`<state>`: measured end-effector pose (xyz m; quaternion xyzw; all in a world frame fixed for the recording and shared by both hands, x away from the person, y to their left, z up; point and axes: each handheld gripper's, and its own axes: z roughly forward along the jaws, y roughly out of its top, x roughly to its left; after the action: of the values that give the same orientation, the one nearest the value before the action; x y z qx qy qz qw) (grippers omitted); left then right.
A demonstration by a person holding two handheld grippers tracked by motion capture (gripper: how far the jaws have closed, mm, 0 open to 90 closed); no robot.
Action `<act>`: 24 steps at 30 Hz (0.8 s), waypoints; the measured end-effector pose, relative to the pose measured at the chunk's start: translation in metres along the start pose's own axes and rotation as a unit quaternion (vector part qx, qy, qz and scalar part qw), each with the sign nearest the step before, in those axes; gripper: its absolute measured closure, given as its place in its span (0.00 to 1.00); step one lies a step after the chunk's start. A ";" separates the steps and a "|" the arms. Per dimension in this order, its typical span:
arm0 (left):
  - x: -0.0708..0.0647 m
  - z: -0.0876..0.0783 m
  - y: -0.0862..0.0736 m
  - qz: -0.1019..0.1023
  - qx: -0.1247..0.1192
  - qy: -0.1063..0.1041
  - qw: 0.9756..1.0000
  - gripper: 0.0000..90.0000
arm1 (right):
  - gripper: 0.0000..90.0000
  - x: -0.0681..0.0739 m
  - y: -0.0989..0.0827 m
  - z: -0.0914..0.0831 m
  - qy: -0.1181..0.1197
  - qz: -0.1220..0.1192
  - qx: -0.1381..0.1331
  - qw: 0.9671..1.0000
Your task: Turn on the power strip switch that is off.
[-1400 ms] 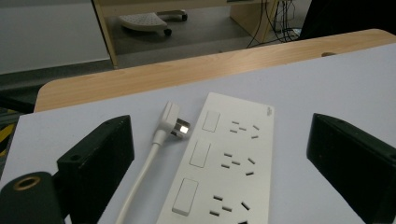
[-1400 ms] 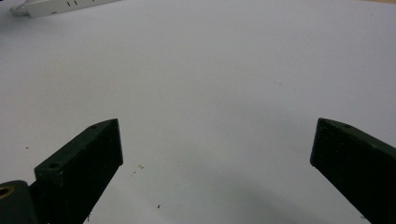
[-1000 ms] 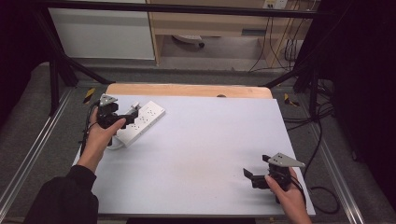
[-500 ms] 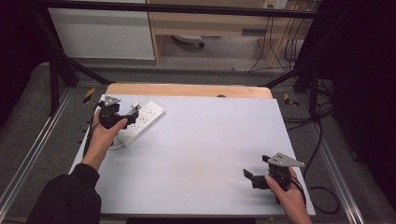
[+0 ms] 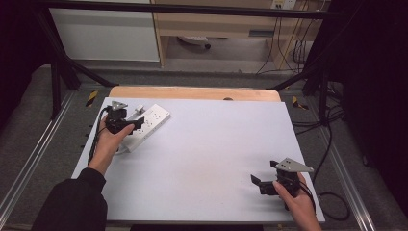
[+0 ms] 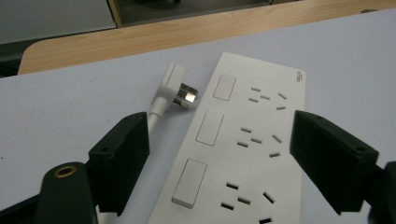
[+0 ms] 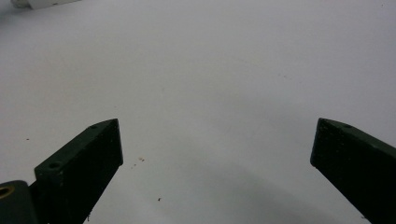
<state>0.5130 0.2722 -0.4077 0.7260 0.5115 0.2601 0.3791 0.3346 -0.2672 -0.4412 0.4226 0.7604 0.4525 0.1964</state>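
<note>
- The long white plastic power strip lies flat at the far left of the pale grey worktop, set at a slant, near the bare wooden strip along the far edge.
- In the left gripper view its three rectangular switches and rows of socket slots face up; the white flat plug on its white cord lies on the worktop just beside the strip's long edge.
- The left gripper hangs over the near end of the strip. Its jaws have just been closing but stand apart, the strip between them, neither pad pressing on it.
- The right gripper sits at the near right of the worktop, well apart from the strip, jaws spread wide over bare surface with nothing between them.
</note>
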 end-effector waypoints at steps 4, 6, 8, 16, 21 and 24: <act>0.000 0.002 -0.002 0.003 0.008 0.000 1.000 0.42 | 0.03 0.000 0.000 0.000 -0.001 -0.001 -0.001 1.000; 0.001 0.004 -0.003 -0.001 0.016 0.000 1.000 0.48 | 0.03 0.000 0.000 0.001 0.000 -0.002 0.000 1.000; 0.003 0.006 -0.004 -0.006 0.020 -0.005 1.000 0.54 | 0.03 0.000 0.000 0.001 0.000 -0.002 -0.001 1.000; 0.007 0.011 -0.010 -0.009 0.032 -0.004 0.999 0.71 | 0.03 -0.001 0.000 0.001 0.000 0.000 0.000 1.000; 0.008 0.010 -0.011 -0.005 0.029 -0.004 1.000 0.85 | 0.03 -0.001 0.000 0.001 0.001 -0.001 0.001 1.000; 0.008 0.010 -0.011 -0.003 0.028 -0.005 1.000 0.88 | 0.03 -0.001 -0.001 0.001 0.000 -0.001 0.001 1.000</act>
<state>0.5172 0.2792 -0.4227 0.7359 0.5190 0.2408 0.3622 0.3353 -0.2675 -0.4421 0.4217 0.7615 0.4515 0.1960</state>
